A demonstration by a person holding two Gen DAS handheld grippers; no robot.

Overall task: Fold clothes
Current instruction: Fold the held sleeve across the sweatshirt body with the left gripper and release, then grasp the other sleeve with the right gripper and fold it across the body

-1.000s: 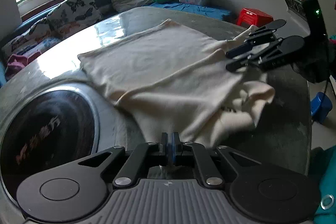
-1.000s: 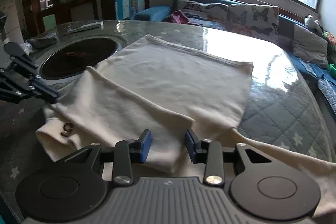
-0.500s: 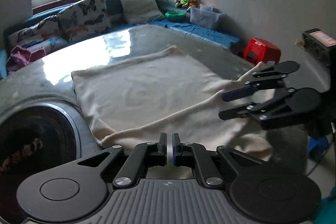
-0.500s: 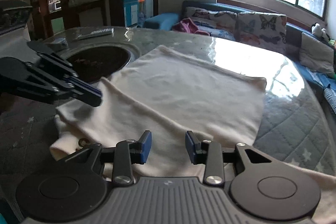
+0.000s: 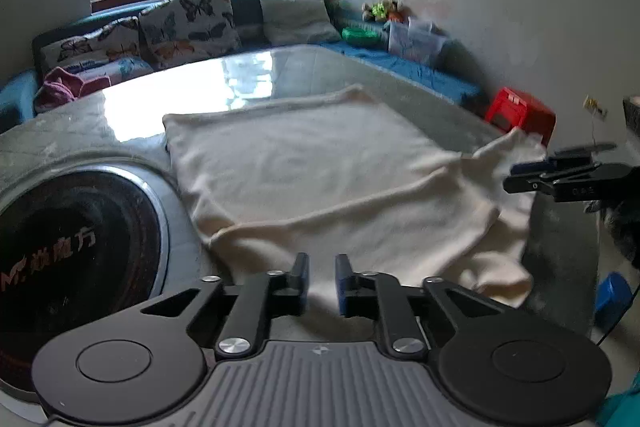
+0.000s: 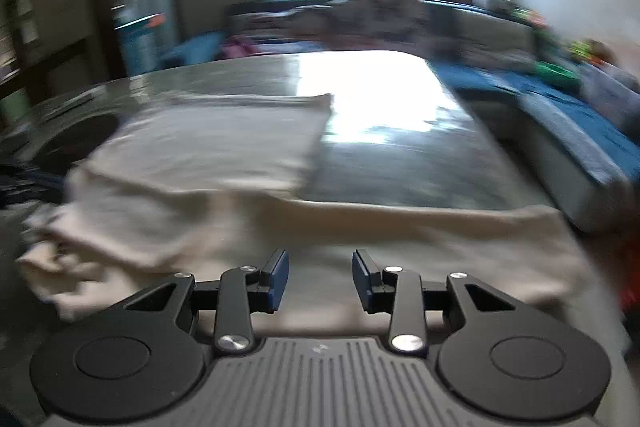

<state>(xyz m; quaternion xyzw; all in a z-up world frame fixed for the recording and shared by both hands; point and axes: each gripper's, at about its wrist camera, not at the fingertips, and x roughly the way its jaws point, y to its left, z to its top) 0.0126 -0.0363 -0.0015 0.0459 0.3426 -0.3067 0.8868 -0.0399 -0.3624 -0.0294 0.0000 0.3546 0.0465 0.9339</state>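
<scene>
Left wrist view shows the cream garment spread over the middle of the grey table, with one part folded across it in a diagonal ridge and a rumpled end at lower right. At the bottom centre the left gripper has its jaws opening, parted just above the garment's near edge, with no cloth pinched between them. A dark round hotplate sits set into the table at lower left. At the right edge the right gripper hovers beside the garment's raised corner. Right wrist view is blurred; its jaws stand spread over the cloth, holding nothing.
</scene>
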